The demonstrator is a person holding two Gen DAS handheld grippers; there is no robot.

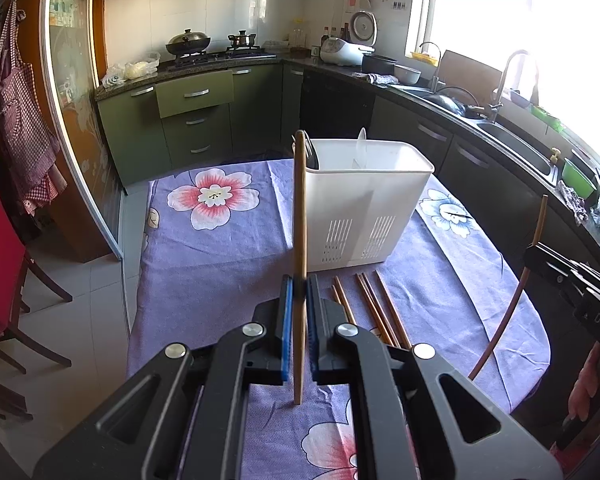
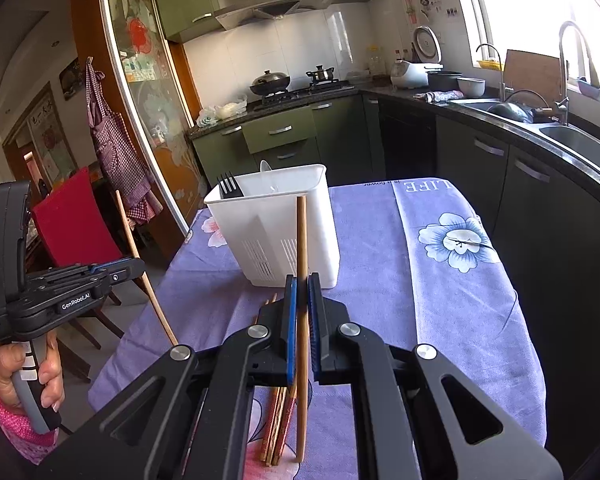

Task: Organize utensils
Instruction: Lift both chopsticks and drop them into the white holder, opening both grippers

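Observation:
My left gripper (image 1: 300,284) is shut on a wooden chopstick (image 1: 300,200) that stands nearly upright in front of the white utensil holder (image 1: 364,200). My right gripper (image 2: 302,288) is shut on another upright chopstick (image 2: 301,232), a little above the table and just before the holder (image 2: 276,224). A black fork (image 2: 228,186) and a white spoon (image 2: 266,166) stand in the holder. Several loose chopsticks (image 1: 372,312) lie on the purple floral tablecloth (image 1: 220,248) near the holder's front. Each gripper shows in the other's view: the right gripper (image 1: 534,246) and the left gripper (image 2: 138,266).
A red chair (image 2: 76,220) stands off the table's left side. Dark counters with a sink (image 2: 580,144) and faucet run along the right, close to the table edge. A person's hand (image 2: 40,376) grips the left tool's handle.

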